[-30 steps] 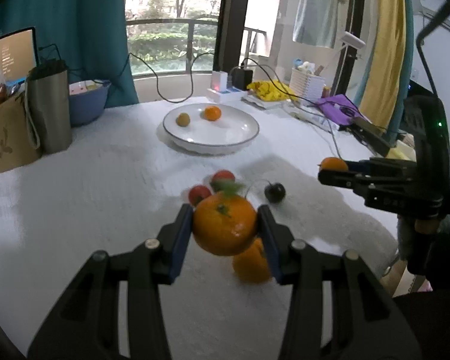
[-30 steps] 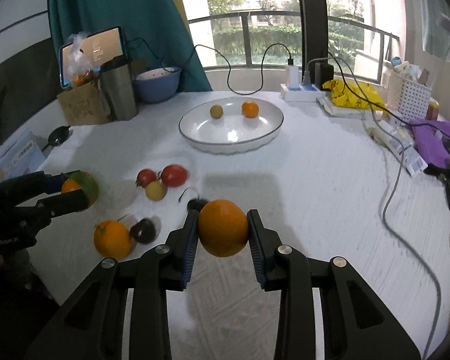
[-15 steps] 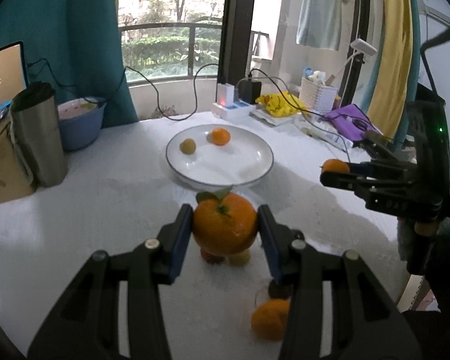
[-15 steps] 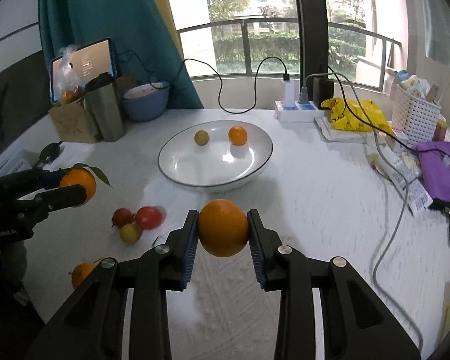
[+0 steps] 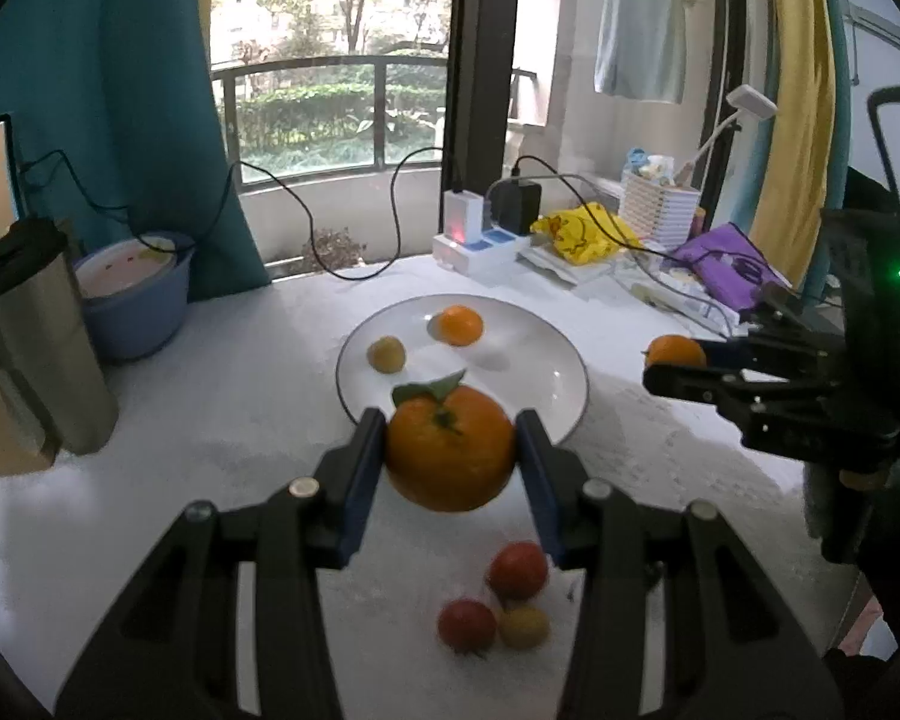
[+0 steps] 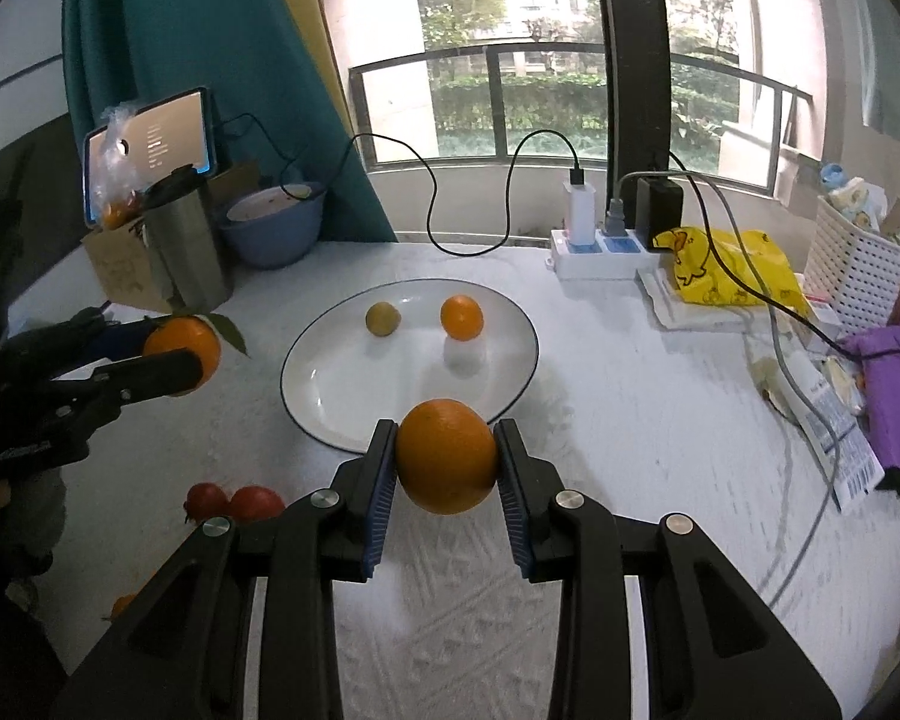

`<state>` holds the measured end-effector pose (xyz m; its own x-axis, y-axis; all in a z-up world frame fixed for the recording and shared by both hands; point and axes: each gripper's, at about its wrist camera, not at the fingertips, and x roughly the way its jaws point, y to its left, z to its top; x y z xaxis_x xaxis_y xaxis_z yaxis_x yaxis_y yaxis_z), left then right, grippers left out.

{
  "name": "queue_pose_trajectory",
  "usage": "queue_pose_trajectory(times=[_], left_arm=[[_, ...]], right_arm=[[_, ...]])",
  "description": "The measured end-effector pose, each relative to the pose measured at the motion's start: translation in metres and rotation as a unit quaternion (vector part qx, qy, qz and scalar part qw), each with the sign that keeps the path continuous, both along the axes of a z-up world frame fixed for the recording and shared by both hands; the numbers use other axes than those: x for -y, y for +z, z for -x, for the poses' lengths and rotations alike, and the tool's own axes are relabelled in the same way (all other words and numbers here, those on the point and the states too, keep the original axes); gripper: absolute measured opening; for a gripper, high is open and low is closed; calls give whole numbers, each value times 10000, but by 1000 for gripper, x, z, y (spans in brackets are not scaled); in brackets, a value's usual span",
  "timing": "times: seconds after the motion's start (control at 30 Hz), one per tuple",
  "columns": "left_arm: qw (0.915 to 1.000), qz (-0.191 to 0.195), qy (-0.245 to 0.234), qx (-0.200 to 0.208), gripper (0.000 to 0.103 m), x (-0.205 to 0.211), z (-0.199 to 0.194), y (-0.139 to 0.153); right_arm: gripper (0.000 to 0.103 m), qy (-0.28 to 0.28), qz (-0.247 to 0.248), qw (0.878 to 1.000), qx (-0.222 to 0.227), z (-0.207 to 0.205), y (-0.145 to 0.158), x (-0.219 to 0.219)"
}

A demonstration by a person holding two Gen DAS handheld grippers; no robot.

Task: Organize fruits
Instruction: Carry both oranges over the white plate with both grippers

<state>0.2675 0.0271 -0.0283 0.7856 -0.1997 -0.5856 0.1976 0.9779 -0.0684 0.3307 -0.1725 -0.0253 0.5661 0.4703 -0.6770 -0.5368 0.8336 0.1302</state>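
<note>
My left gripper is shut on a leafy orange, held above the table just short of the white plate. My right gripper is shut on a plain orange at the plate's near rim. The plate holds a small orange and a yellowish fruit. Two red tomatoes and a small yellow fruit lie on the table below my left gripper. Each gripper shows in the other's view, the left and the right.
A steel tumbler, blue bowl, cardboard box and tablet stand at the back left. A power strip with cables, yellow bag, white basket and purple cloth lie at the right.
Both grippers have moved forward toward the plate with their oranges still held. The loose tomatoes and fruit now lie behind and below the fingers.
</note>
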Motion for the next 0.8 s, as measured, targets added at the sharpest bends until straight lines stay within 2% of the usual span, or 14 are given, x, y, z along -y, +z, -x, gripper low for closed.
queue_pose_trajectory(times=[0.5, 0.63, 0.8], left_arm=[[9998, -61, 142, -91, 46, -12, -63, -24], [9997, -35, 121, -224, 46, -13, -79, -34], [9985, -310, 408, -213, 46, -11, -90, -45]], right_arm=[[34, 169, 33, 9998, -65, -47, -12, -23], [34, 248, 44, 9996, -114, -62, -19, -33], [34, 347, -28, 9993, -169, -81, -28, -53]])
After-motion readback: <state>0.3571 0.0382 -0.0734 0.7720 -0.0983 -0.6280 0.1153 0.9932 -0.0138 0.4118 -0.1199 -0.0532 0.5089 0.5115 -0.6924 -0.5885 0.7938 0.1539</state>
